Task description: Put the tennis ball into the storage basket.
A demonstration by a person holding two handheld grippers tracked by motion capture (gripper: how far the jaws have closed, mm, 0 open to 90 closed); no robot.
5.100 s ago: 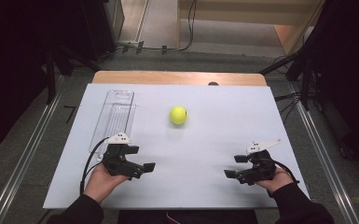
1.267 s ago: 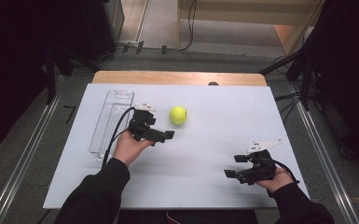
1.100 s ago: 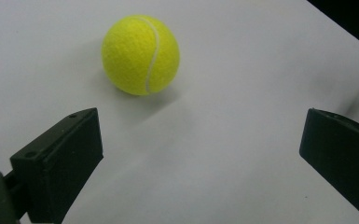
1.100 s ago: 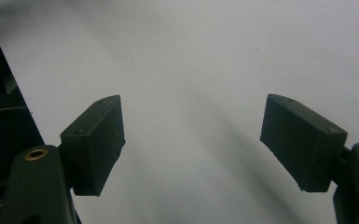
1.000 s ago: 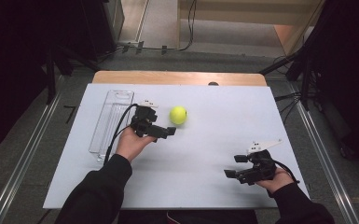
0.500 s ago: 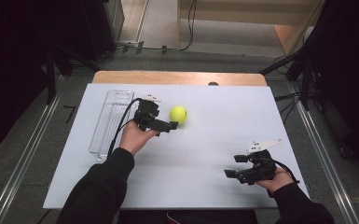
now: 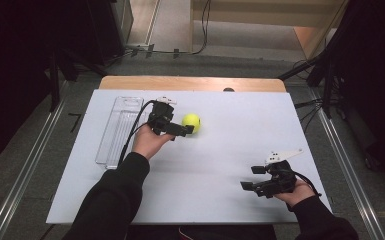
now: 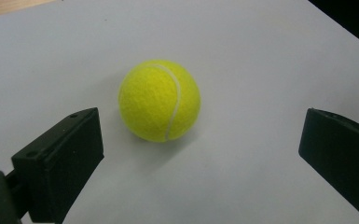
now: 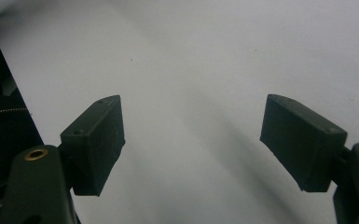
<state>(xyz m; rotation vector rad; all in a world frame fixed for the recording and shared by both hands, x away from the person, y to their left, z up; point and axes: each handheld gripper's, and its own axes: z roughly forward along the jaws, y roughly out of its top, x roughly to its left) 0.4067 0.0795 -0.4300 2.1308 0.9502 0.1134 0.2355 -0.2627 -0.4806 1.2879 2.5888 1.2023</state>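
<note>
A: How do the jaws stand?

B: Both pairs are spread wide. The left gripper [image 7: 190,129] has nothing between its jaws yet; in the left gripper view [image 8: 200,154] they stand well apart, with the ball [image 8: 159,100] just beyond them and nearer the left-hand jaw in that view. I see a gap between that jaw and the ball, so no touch.

A: And the right one?

B: The right gripper [image 7: 252,178] rests low over the desk near the front right corner, held in the right hand [image 7: 292,190]. In its own view [image 9: 191,140] the jaws are parted over bare white surface, with nothing between them.

A: Where is the ball on the desk?

B: The yellow tennis ball [image 7: 191,120] lies on the white desk [image 7: 240,135] toward the far edge, a little left of the middle. From the high view the left gripper's tips are just beside it, on its near left side.

A: Anything else on the desk?

B: A clear plastic tray [image 7: 119,131] lies lengthwise near the left edge, just left of the left hand [image 7: 149,142]. The black cable [image 7: 132,132] from the left gripper loops across the tray's right rim. The dark sleeve [image 7: 112,200] comes in over the front edge.
</note>
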